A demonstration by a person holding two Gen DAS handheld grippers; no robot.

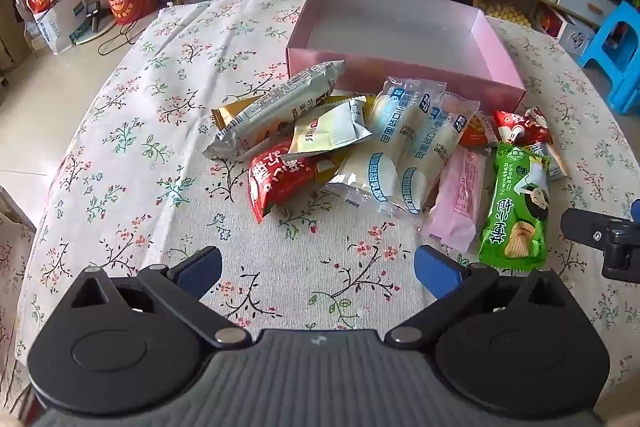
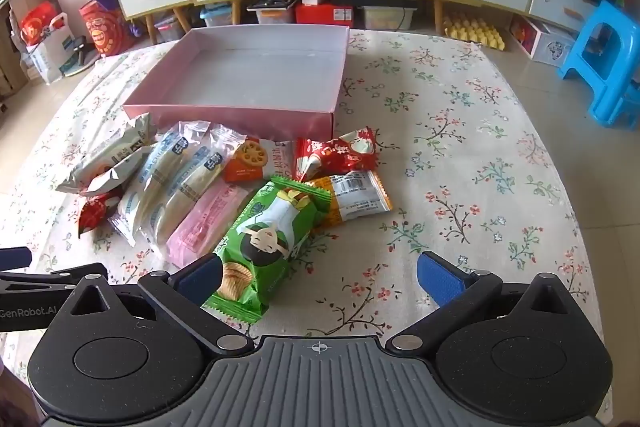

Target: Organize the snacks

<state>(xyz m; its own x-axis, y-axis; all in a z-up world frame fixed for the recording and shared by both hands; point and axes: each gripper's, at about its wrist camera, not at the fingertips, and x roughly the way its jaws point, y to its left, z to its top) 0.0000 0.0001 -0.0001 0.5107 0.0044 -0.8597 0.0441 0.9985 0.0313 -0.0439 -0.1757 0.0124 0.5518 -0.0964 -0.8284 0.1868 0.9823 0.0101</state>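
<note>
Because the snack packets [image 1: 360, 147] are heaped over one another on the bench [image 1: 160, 107], several are partly hidden, and an exact count cannot be made. Two red packets, two clear-wrapped bread packets, one pink packet [image 2: 204, 223], one green chip packet [image 1: 516, 207] and one orange-edged packet [image 2: 356, 197] are made out. The heap lies just before the near wall of one empty pink box [image 1: 400, 75]. The left hand-held gripper [image 1: 318, 267] is held wide open over bare cloth, with nothing gripped. The right hand-held gripper [image 2: 320, 277] is likewise spread fully, the green packet's end lying beneath its left finger, ungripped. Drawers and one blue stool [image 2: 604, 63] are seen behind.
</note>
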